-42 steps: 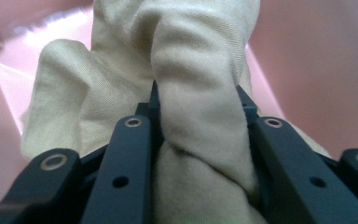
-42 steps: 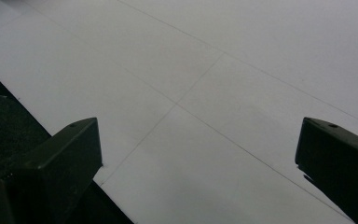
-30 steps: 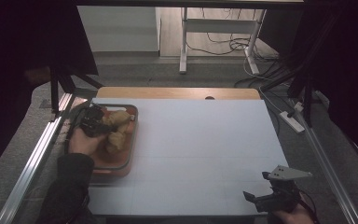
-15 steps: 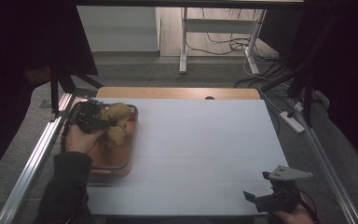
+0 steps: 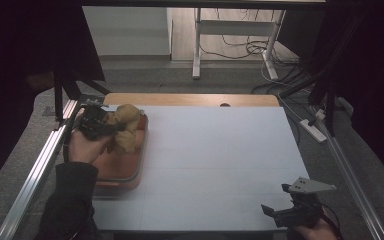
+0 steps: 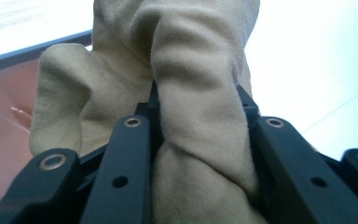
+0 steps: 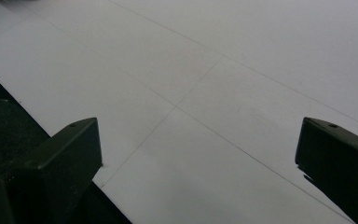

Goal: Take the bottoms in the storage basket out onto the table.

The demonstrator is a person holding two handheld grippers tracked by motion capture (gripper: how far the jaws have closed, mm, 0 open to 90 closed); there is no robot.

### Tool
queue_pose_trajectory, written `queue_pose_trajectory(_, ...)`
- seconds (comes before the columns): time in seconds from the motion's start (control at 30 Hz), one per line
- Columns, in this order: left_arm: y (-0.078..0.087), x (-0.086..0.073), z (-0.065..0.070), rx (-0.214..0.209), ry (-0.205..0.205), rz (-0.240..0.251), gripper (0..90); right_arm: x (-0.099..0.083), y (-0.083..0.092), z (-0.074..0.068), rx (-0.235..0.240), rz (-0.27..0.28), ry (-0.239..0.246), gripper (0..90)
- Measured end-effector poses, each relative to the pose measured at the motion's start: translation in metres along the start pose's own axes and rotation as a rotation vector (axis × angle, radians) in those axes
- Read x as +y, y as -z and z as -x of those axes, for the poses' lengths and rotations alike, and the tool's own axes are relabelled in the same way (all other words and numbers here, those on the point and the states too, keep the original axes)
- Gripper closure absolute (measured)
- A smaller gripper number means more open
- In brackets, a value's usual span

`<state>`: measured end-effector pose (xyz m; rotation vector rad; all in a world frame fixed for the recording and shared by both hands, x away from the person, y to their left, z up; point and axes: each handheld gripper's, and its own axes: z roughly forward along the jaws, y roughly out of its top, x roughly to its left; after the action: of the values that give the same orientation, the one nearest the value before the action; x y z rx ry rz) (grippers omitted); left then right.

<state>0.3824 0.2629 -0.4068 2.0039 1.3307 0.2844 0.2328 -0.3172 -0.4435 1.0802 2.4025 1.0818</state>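
Note:
A crumpled tan cloth (image 5: 124, 127) hangs over an orange tray (image 5: 125, 172) at the table's left side. My left gripper (image 5: 106, 126) is shut on the cloth and holds it lifted above the tray's far end. In the left gripper view the cloth (image 6: 200, 84) is pinched between the two black jaws, and the tray's rim (image 6: 23, 49) shows at the left. My right gripper (image 5: 285, 212) rests at the table's near right edge, open, with nothing between its jaws; the right gripper view shows bare white table (image 7: 214, 84) between them.
The white tabletop (image 5: 220, 155) spreads between the tray and the right gripper. A metal rail (image 5: 35, 175) runs along the left side. Behind the table stand a desk frame (image 5: 197, 45) and loose cables (image 5: 240, 47) on the floor.
The left gripper has moved the cloth up and toward the tray's far end. The right gripper has stayed in place.

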Motion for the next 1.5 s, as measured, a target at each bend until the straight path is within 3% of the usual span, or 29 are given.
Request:
queue_pose_trajectory(0.63,0.021,0.017,0.028,-0.004,-0.071,0.053,68.1,0.000,0.000,0.000,0.001,0.000,0.000,0.6)
queue_pose_trajectory(1.0,0.027,0.023,0.041,-0.093,-0.076,0.086,67.5,0.000,0.000,0.000,0.001,0.001,0.002,0.6)
queue_pose_trajectory(1.5,0.028,0.032,0.065,-0.139,-0.135,0.105,67.3,0.000,0.000,0.000,0.000,-0.002,0.004,0.6)
